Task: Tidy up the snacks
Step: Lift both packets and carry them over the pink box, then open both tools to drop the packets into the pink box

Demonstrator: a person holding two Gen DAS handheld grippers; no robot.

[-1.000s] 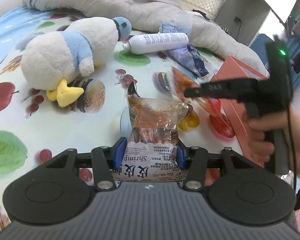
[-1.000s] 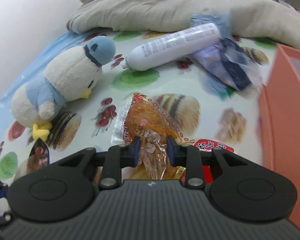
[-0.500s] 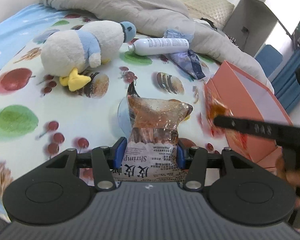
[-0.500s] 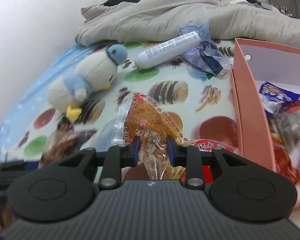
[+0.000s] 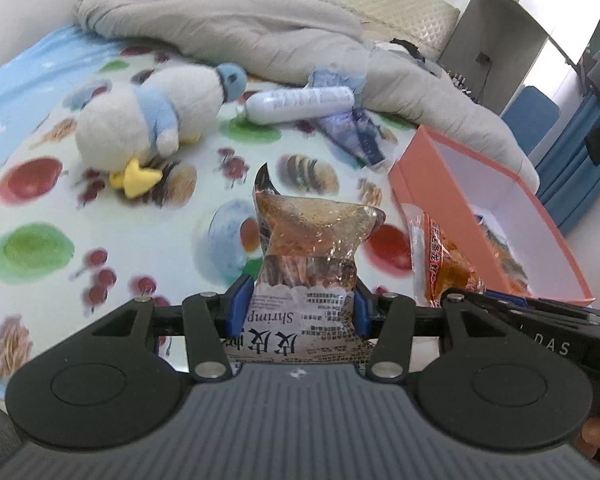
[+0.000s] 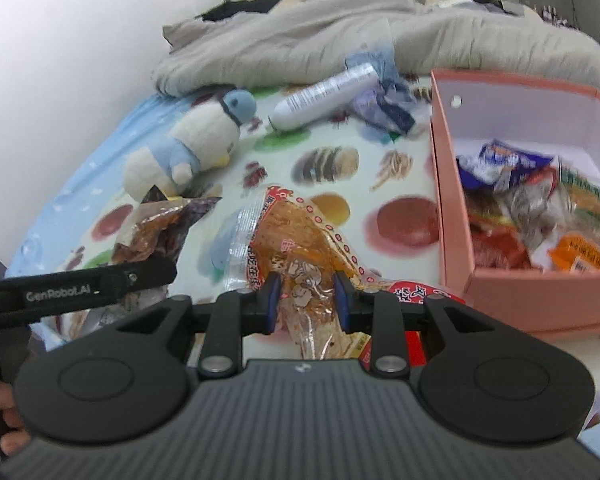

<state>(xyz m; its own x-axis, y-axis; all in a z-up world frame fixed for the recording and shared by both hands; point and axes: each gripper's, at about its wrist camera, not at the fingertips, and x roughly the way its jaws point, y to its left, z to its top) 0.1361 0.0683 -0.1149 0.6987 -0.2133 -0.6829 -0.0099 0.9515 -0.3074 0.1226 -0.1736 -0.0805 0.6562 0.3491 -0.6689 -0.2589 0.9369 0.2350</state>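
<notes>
- Both of my hand-held grippers carry a snack above the bed [image 5: 32,184]. My right hand-held gripper [image 6: 303,298] pinches an orange snack bag [image 6: 296,240]. My left hand-held gripper [image 5: 299,306] pinches a shrimp snack bag [image 5: 308,248].
- The pink box [image 6: 448,184] sits ahead and to the right of my right hand-held gripper, quite near. I think the right hand gets there first.
- From my left hand-held gripper, the box [image 5: 420,184] is also off to the right, past the other bag.
- Each bag's long side points away from me, sticking up past the pads.
- Inside the box lie many snack packets [image 6: 540,216], heaped at the near end. The far end looks bare.
- A plush penguin [image 5: 152,120] and a white bottle [image 5: 300,102] lie on the bed too.
</notes>
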